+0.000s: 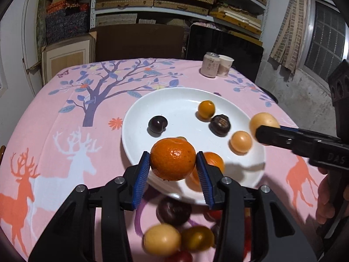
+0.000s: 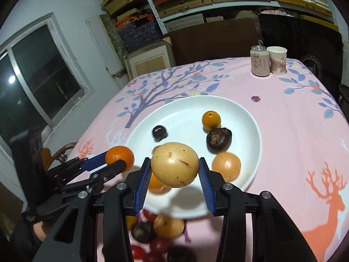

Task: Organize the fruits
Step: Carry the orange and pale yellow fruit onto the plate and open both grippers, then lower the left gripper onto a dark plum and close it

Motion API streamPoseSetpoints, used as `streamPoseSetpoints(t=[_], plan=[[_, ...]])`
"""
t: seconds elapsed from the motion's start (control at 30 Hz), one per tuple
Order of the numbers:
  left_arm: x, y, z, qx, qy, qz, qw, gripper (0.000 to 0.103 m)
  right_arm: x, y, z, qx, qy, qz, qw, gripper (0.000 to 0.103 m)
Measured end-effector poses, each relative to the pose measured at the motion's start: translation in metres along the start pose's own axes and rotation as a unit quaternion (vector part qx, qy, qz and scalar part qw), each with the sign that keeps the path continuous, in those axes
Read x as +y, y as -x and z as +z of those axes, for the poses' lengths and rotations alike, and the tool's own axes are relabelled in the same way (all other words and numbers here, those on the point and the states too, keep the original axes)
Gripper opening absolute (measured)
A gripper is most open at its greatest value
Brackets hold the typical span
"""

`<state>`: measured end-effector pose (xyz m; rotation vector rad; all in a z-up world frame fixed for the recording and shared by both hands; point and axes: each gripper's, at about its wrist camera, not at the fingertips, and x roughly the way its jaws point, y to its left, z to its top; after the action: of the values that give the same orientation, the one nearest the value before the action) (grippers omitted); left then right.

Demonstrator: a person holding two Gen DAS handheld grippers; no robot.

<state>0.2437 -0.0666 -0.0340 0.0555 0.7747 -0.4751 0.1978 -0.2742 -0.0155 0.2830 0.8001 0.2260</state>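
My left gripper point(image 1: 173, 163) is shut on an orange mandarin point(image 1: 173, 158) and holds it above the near rim of the white plate point(image 1: 174, 100). My right gripper point(image 2: 175, 169) is shut on a tan round fruit point(image 2: 174, 164), also above the plate's near rim point(image 2: 250, 174); it shows at the right in the left wrist view point(image 1: 264, 122). On the plate lie a small orange fruit point(image 1: 206, 109), two dark fruits point(image 1: 157, 125) point(image 1: 220, 124), a pale orange fruit point(image 1: 241, 142) and another mandarin point(image 1: 214, 160). A pile of loose fruits point(image 1: 174, 229) lies on the cloth near me.
A pink drink can point(image 2: 259, 60) and a paper cup point(image 2: 277, 60) stand at the table's far right. The pink tablecloth point(image 1: 65, 131) with tree and deer prints covers the table. Shelves with boxes and a dark board stand behind the table.
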Motion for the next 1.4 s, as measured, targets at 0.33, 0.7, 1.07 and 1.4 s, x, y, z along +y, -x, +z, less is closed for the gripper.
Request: streamPoseSetpoints(t=[0.33,0.7,1.07,1.4], plan=[[0.016,-0.047,0.007,0.035,0.013,0.002,0.9993,0.043,-0.009,-0.076,0.015,0.048,-0.018,-0.018,0.999,0.044],[0.020,-0.014,0.008,-0.020,0.033,0.001,0.9993,0.066,-0.004,-0.046,0.016,-0.002,-0.003,-0.015,1.000,0.055],[-0.005,0.059,-0.053,-0.013,-0.011,-0.025,0.9995,0.070,-0.009,0.041,-0.070,-0.027,-0.040,0.000,0.999,0.059],[-0.037,0.088,-0.133,0.032,-0.060,-0.024,0.9974,0.071,-0.011,0.064,-0.142,-0.033,-0.052,-0.009,0.998,0.061]])
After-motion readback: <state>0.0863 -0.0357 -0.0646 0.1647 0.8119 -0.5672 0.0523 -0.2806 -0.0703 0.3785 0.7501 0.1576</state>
